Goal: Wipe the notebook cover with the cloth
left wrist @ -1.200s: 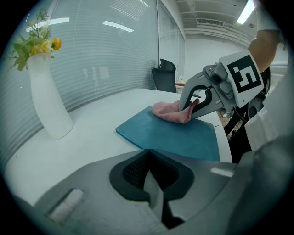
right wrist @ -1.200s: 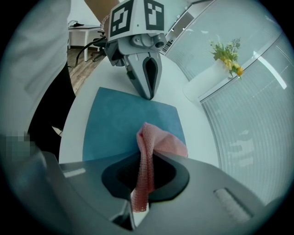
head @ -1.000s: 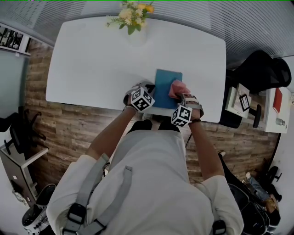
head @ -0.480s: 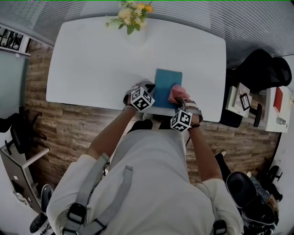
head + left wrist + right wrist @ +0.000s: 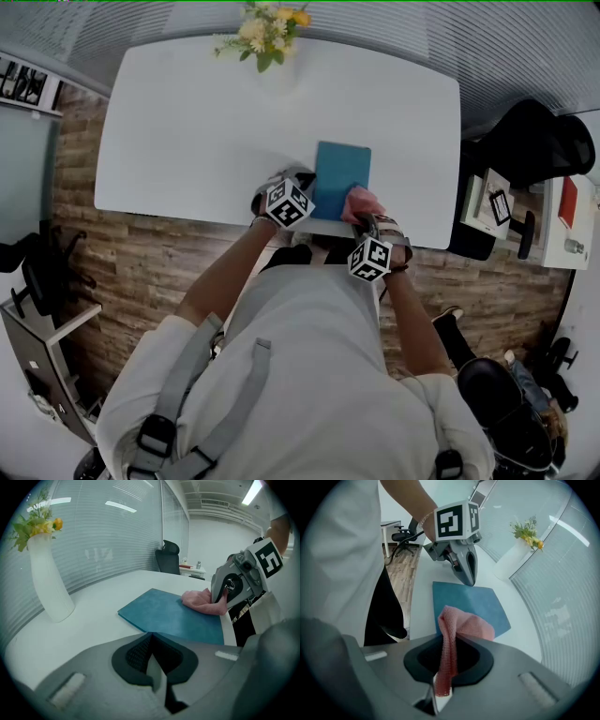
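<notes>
1. Right gripper (image 5: 439,686) clenches the pink cloth (image 5: 362,201), which lies on the teal notebook (image 5: 339,171) at its 5 o'clock corner.
2. Left gripper (image 5: 157,677), jaws together and empty, sits at the notebook's 8 o'clock edge.

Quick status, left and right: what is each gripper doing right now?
Left gripper: jaws shut, holding nothing.
Right gripper: jaws shut on the pink knitted cloth, which rests on the teal rectangular notebook.
</notes>
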`<state>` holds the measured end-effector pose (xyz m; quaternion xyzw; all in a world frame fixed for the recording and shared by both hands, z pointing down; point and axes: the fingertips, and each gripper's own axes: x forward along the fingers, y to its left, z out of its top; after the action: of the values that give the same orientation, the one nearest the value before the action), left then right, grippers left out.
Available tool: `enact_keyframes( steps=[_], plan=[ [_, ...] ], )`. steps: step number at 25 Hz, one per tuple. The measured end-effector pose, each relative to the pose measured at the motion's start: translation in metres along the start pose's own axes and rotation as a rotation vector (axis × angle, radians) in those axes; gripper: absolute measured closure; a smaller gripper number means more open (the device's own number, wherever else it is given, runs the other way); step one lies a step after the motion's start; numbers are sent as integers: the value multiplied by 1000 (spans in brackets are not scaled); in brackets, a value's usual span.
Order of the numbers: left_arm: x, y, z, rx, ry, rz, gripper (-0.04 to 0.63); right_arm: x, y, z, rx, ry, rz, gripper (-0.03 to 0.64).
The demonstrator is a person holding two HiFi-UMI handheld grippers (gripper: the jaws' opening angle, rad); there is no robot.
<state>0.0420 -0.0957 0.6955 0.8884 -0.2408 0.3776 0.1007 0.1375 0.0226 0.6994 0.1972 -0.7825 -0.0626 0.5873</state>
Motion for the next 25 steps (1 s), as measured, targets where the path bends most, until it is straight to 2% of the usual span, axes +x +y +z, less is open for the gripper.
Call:
enact_keyframes(
  steps=[8,11,14,17,21,25],
  plan=[
    [0,0,0,-1,1,-3,599,-10,20,1,91,-34,62,588],
    [0,0,0,-9,2,-10,597,-18,9,7,183,-88,57,588],
    [-2,2,1,-61,-7,-29,594,-37,-16,18,290,-158,11,588],
    [-18,11,16,-118,-79,-6,594,-62,-49,30,397,-232,-58,588],
    [-62,18,58,-159,-228,52,593,-103,-97,45,527,-348,-154,588],
    [-113,18,101,-224,-385,84,594,-149,-139,64,603,-476,-229,588]
  ],
)
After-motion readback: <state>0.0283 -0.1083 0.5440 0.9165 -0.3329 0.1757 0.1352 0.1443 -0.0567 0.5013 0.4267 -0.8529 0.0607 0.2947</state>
